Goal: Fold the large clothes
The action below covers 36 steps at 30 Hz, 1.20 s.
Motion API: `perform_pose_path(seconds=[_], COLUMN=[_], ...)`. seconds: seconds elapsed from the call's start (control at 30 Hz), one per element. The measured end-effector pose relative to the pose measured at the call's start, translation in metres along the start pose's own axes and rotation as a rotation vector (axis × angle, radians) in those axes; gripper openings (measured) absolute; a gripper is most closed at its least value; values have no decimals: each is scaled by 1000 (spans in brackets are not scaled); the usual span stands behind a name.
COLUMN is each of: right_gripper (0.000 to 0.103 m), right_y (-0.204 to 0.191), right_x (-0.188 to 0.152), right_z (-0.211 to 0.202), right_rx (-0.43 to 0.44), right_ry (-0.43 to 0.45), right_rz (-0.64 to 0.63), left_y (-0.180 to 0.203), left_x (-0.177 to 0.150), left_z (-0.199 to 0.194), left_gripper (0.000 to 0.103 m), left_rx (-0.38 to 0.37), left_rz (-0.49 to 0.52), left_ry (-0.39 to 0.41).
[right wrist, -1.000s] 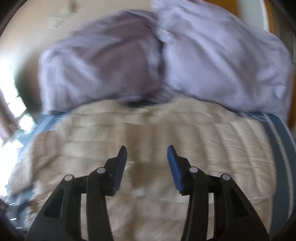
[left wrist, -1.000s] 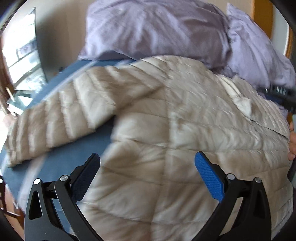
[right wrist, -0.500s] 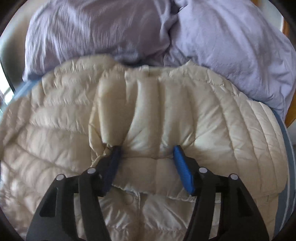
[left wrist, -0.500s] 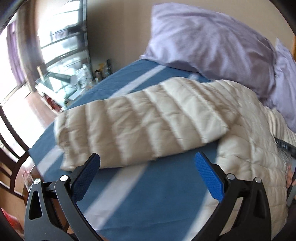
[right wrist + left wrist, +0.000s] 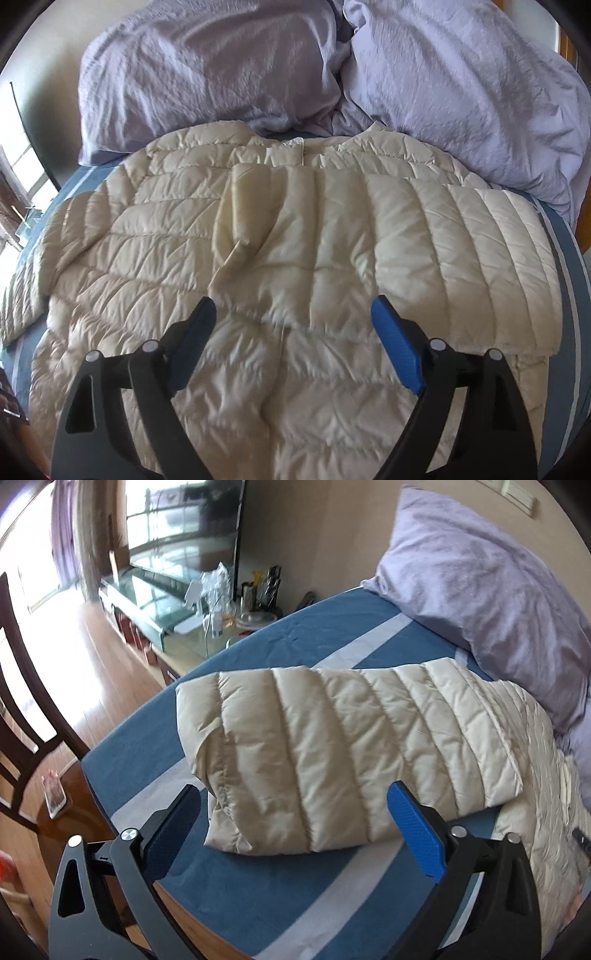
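1. Lying on the blue bedsheet (image 5: 303,635), the cream puffer jacket (image 5: 332,746) stretches its left sleeve (image 5: 280,738) outward; the left gripper (image 5: 295,834), wide open and empty, has come nearer the cuff than a moment ago. A lilac pillow (image 5: 476,587) sits beyond.
2. The right gripper (image 5: 295,347), previously pinching the folded right sleeve (image 5: 424,258), now hovers open above it.

Sunlit wooden floor (image 5: 85,635), a glass-topped cabinet (image 5: 155,590), a dark chair (image 5: 22,716) and lilac pillows (image 5: 207,70) against a beige wall (image 5: 317,531).
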State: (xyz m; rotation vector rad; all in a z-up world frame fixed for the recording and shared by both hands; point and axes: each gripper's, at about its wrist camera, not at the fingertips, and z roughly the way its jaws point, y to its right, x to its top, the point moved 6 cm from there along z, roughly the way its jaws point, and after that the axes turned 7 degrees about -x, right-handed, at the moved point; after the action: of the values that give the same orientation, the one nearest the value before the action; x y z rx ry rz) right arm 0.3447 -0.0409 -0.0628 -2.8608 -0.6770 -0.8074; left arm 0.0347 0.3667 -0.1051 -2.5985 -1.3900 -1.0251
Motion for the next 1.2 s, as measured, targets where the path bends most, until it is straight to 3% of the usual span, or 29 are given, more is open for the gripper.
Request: perform_pose_path(seconds=[0.07,0.3,0.4,0.57,0.63,0.8,0.93,1.2], right_gripper=[86,86,86,86,86,86,86,86], right_y=[1,11,17,26,31,43,56,88], right_x=[-2,-8,-12,-19,-22,-24,-25,-34], right_z=[-5,-18,-21,-20,-21,-28,-35,-47], right_rx=[4,12,12,17,20,27,30,29], right_ry=[9,38,45,42,43,64,83,110], right_rz=[-9,-22,-21,-11,-4,16,32,75], left_y=[-6,-16,-19,-27,-27,-8,27,142], left_x=[0,-2,-1,1,2,10,23,37], left_z=[6,13,12,13,13,0,-21,-51], left_gripper=[88,69,55,12,5,1,1,1], left_rx=[-18,-46,-38,-7,-13,-15,-57,-205], left_rz=[-36,-113,-124,-139,-143,-105,-44,120], left_ry=[-22,-38,-32,-21,-22,8,57,100])
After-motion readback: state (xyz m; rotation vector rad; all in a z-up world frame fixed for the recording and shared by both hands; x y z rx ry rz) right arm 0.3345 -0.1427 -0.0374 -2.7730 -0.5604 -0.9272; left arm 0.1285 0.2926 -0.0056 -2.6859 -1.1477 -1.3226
